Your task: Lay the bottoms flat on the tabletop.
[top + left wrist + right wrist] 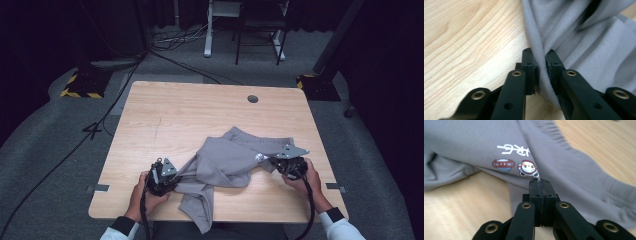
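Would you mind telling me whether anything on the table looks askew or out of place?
The grey garment lies crumpled, one end drooping over the table's near edge. Nothing looks damaged or spilled.

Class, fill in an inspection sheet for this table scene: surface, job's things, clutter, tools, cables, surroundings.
Surface: light wooden table, round hole near the far edge.
Job's things: grey garment, crumpled, one part hanging over the near edge; small cartoon print.
Clutter: nothing seen.
Tools: left tool shut on a garment fold; right tool shut on fabric by the print.
Cables: black cables on the floor.
Surroundings: grey carpet, dark curtains, stands.
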Demonstrator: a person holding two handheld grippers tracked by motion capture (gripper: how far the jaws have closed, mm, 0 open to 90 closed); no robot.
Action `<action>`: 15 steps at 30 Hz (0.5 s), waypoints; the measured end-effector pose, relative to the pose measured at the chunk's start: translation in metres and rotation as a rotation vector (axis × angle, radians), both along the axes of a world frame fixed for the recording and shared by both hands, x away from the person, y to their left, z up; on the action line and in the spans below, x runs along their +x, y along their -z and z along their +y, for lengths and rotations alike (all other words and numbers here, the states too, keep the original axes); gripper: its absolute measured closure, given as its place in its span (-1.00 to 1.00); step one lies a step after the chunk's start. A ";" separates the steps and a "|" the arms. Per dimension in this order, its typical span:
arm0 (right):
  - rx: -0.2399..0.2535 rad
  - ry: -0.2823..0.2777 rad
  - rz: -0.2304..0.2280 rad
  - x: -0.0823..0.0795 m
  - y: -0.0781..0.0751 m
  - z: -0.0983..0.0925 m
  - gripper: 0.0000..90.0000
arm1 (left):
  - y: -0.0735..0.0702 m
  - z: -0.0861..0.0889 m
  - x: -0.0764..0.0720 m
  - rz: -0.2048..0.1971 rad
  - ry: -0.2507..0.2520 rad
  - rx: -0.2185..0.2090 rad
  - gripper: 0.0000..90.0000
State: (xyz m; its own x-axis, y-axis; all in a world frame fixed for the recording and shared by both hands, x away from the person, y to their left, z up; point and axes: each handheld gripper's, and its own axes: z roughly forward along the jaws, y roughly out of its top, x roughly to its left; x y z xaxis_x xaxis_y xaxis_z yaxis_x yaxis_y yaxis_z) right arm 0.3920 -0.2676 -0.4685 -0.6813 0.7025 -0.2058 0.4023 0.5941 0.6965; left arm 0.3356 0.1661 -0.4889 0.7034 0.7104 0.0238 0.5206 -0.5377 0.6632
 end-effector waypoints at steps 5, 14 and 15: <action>0.010 0.105 -0.033 0.007 -0.004 -0.015 0.98 | -0.007 0.008 0.003 -0.037 -0.025 -0.001 0.88; 0.035 0.235 -0.014 0.021 -0.001 -0.044 0.98 | -0.011 0.034 0.013 -0.043 -0.104 -0.011 0.90; 0.035 0.235 -0.014 0.021 -0.001 -0.044 0.98 | -0.011 0.034 0.013 -0.043 -0.104 -0.011 0.90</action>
State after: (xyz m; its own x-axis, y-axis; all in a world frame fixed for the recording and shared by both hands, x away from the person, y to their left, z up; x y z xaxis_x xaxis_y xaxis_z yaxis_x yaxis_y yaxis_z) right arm 0.4133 -0.3115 -0.4679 -0.4953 0.8484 -0.1870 0.5171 0.4609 0.7212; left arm 0.3483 0.2001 -0.4782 0.6246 0.7797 0.0438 0.5443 -0.4748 0.6916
